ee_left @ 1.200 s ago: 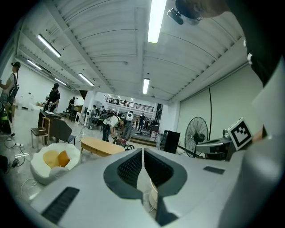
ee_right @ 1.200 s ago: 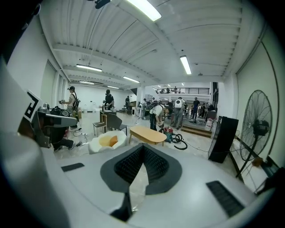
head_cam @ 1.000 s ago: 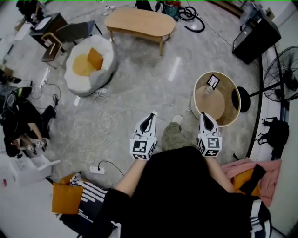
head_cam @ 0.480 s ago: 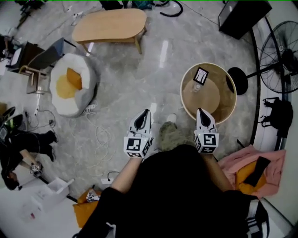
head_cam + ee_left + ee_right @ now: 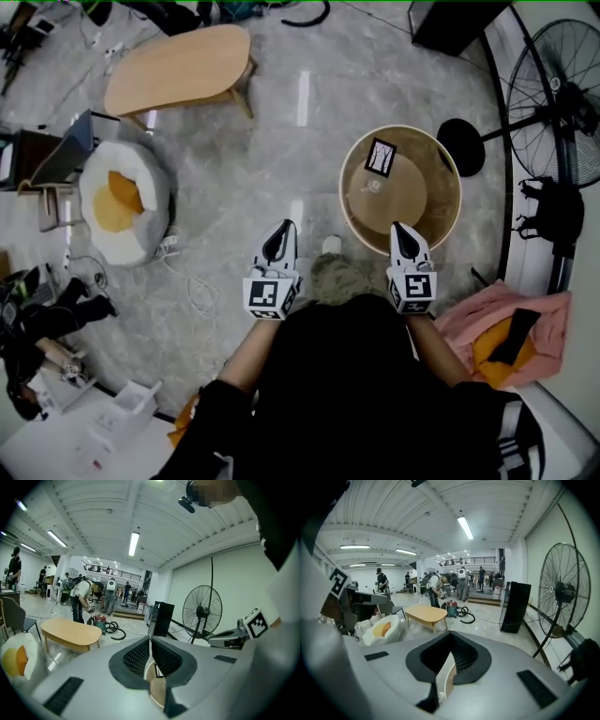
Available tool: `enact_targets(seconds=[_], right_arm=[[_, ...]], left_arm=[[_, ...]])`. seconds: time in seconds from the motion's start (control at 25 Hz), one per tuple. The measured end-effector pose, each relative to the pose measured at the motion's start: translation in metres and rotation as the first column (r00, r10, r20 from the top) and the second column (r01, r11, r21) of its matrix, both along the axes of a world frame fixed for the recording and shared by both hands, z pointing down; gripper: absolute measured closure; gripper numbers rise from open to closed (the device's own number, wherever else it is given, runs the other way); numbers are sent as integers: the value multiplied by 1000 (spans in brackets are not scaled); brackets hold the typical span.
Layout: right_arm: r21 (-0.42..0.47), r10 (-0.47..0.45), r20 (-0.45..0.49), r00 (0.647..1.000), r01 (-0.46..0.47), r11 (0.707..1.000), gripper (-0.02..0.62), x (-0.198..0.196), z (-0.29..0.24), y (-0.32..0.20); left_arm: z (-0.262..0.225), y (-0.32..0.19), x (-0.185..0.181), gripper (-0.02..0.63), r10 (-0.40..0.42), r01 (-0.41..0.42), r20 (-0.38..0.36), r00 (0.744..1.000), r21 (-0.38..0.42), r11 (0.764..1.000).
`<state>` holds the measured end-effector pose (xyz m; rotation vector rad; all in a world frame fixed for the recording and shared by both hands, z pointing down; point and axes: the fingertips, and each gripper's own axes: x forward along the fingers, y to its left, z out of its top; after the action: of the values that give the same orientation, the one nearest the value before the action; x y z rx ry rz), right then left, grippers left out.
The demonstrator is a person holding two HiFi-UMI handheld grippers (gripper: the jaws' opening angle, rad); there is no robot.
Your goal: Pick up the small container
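Observation:
A small pale container (image 5: 374,186) stands on a round wooden table with a raised rim (image 5: 448,199), beside a black-and-white marker card (image 5: 381,157). In the head view both grippers are held out in front of the person's body, above the floor. My left gripper (image 5: 283,226) is shut and empty, well to the left of the round table. My right gripper (image 5: 397,228) points at the table's near rim, short of the container, with its jaws closed and nothing in them. In the left gripper view (image 5: 150,638) and the right gripper view (image 5: 450,633) the jaw tips meet.
An oval wooden table (image 5: 178,66) and a white beanbag with an orange cushion (image 5: 117,202) lie to the far left. A standing fan (image 5: 562,94) and its black base (image 5: 459,147) stand on the right, with a pink cloth (image 5: 497,323) nearby. Cables (image 5: 192,281) trail across the floor.
The head view has swung right, so the round table now lies closer to the middle and nearer the right gripper. Both grippers keep the same pose and stay shut.

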<state>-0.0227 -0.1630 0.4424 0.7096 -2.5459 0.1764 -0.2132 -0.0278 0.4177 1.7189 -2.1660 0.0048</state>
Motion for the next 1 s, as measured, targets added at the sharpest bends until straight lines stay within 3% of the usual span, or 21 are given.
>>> enact_targets(seconds=[0.28, 0.48, 0.64, 0.84, 1.0], right_arm=[[-2, 76, -18, 997, -76, 997, 574, -13, 2, -36], [-51, 176, 4, 984, -176, 983, 574, -15, 20, -72], [-38, 250, -36, 968, -251, 967, 574, 1, 47, -80], [-71, 364, -64, 929, -368, 927, 574, 3, 107, -99], [-97, 398, -81, 914, -405, 909, 574, 10, 151, -100]], left_arm=[[36, -41, -4, 574, 122, -125, -38, 992, -88, 988], [89, -94, 4, 574, 260, -265, -54, 964, -135, 955], [150, -129, 37, 574, 401, -413, -102, 910, -148, 899], [223, -185, 51, 574, 515, -524, -99, 852, -143, 840], [284, -210, 67, 572, 621, -621, -61, 782, -174, 764]])
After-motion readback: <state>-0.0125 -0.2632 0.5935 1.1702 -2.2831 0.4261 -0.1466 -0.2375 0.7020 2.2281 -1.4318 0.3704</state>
